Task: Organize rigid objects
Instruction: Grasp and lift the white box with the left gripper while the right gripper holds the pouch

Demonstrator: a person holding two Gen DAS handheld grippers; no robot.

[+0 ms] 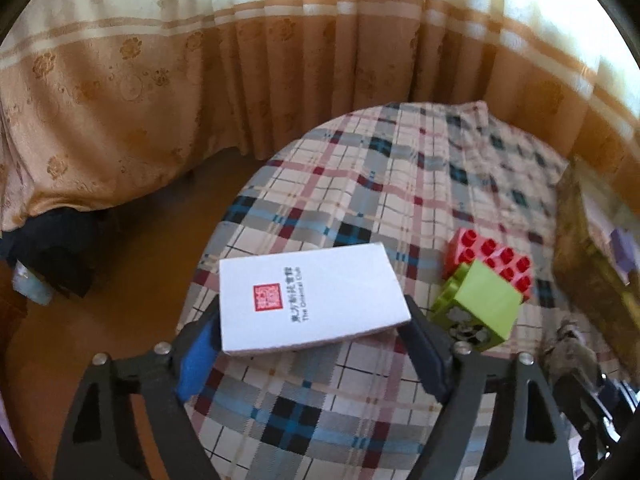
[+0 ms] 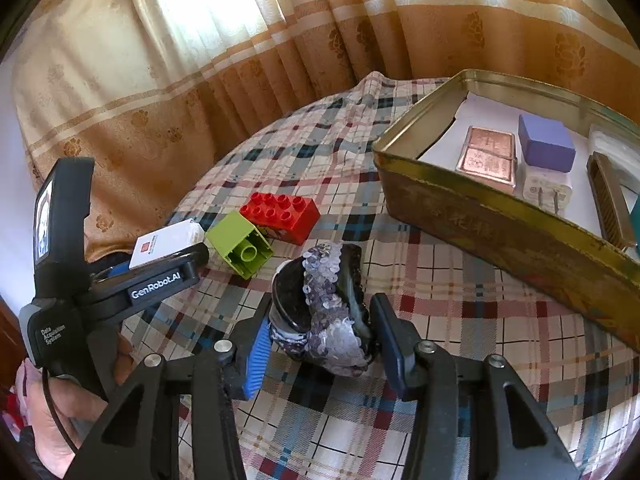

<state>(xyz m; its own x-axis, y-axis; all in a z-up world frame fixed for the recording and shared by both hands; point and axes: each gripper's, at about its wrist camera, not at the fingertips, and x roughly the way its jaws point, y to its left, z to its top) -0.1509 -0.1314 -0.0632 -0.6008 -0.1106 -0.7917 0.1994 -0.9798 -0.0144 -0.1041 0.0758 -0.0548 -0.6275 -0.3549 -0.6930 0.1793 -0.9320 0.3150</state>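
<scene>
**Both grippers at objects on the plaid-covered table**

On the plaid tablecloth (image 1: pixel 360 184), the left gripper (image 1: pixel 316 320) straddles a white box (image 1: pixel 308 300) with a red seal printed on its top. Its fingers sit at the box's two short sides; the right finger seems to touch the box edge, but firm pressure cannot be confirmed. Box lies flat near the table's left edge.

Right gripper (image 2: pixel 320 334) pinches a dark sequined object (image 2: pixel 324 304) between its blue pad and its dark pad; both pads contact it.

Green brick (image 2: pixel 240 246) lies tipped on its side, hollow underside showing, touching or just beside the red brick (image 2: pixel 282 212), studs up. Both sit between the white box and the sequined object.

Brass-coloured tin (image 2: pixel 500 232) stands on the right, open, holding a purple block (image 2: pixel 546 142), a copper-coloured case (image 2: pixel 488 156) and a white plug (image 2: pixel 546 192).
</scene>
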